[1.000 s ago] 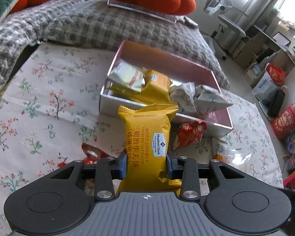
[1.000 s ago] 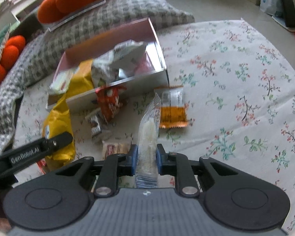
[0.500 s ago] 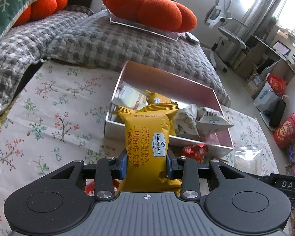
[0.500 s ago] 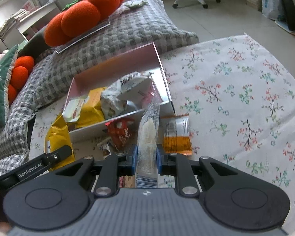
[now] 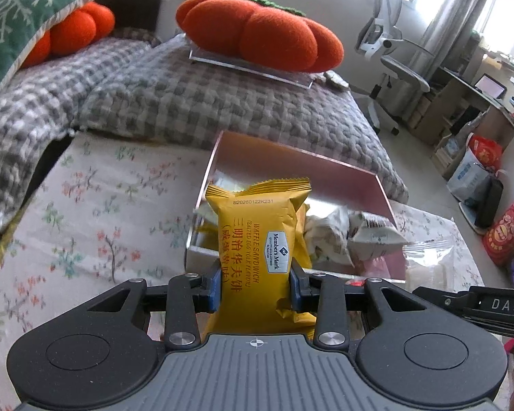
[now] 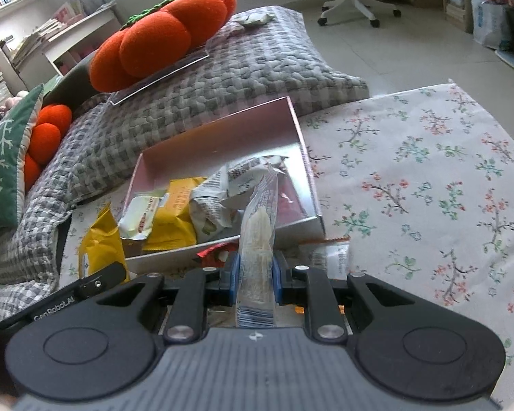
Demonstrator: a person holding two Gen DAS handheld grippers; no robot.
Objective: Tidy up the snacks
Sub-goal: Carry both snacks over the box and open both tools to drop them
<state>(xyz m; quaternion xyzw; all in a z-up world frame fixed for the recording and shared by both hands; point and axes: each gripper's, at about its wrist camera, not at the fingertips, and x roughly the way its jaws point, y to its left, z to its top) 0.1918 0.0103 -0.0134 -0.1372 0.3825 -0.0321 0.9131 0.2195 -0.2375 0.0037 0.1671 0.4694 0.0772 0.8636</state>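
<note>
Well, at nine o'clock in the left wrist view lies the floral cloth (image 5: 85, 226), with a grey checked blanket (image 5: 195, 102) behind it at eleven and an orange pumpkin cushion (image 5: 260, 30) at twelve. Dead centre, the left gripper (image 5: 256, 289) is clamped on a yellow waffle pack (image 5: 260, 236), which stands upright between the blue pads in front of the pink box (image 5: 291, 164). Inside that box, toward three o'clock, sit crumpled white packets (image 5: 356, 233). At four o'clock a clear packet (image 5: 428, 260) shows beside the other tool's black finger.

In the right wrist view, a green cushion (image 6: 3, 161) sits at nine o'clock, and the waffle pack (image 6: 101, 246) shows at eight, just left of the box (image 6: 222, 133). Within the box lie a pale packet (image 6: 140, 217), a yellow packet (image 6: 174, 212) and white packets (image 6: 222, 191). At centre the right gripper (image 6: 256, 281) is pressed tight on the clear packet (image 6: 258, 239), which rises over the box's near wall. A red wrapper (image 6: 216, 251) peeks just left of the pads, and an orange wrapper (image 6: 332, 257) lies just to the right.
</note>
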